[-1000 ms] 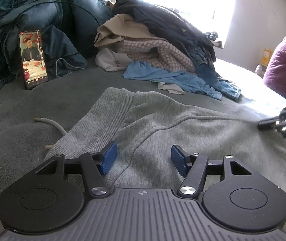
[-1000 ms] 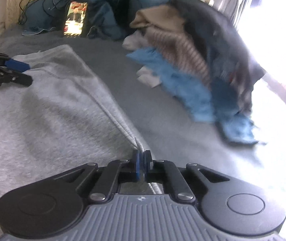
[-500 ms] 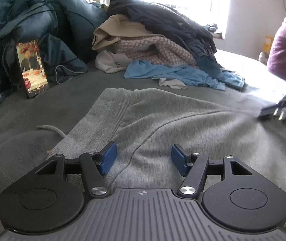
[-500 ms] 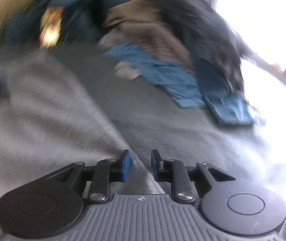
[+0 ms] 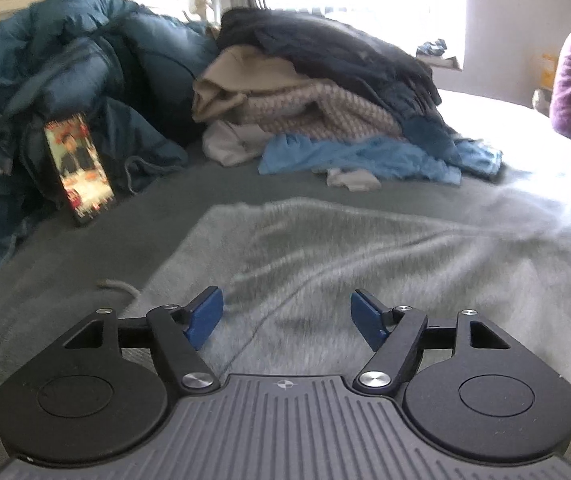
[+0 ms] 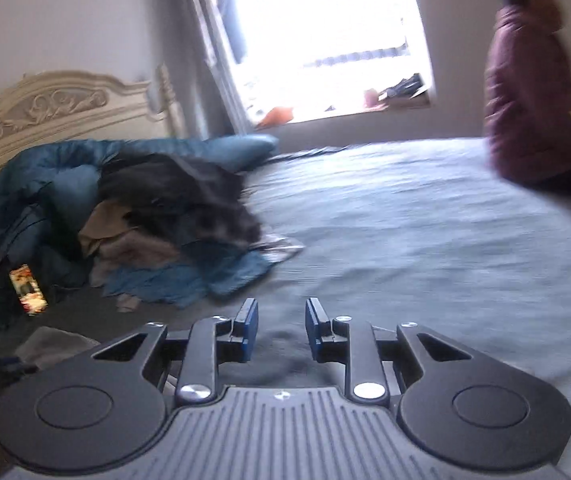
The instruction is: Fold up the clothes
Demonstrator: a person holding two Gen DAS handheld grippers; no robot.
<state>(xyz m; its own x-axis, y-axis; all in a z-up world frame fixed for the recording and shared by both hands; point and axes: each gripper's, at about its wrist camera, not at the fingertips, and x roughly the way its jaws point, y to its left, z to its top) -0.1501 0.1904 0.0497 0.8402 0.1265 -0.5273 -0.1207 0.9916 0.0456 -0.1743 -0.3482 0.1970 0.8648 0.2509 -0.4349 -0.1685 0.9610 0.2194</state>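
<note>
Right now you look to be between folds: both grippers are free of the grey sweatshirt. Your left gripper hangs over its near edge, jaws just widened, cloth below them but unpinched. Your right gripper has just parted its jaws, empty, over the bed, the sweatshirt at eight o'clock. Next, pick a fresh edge.
</note>
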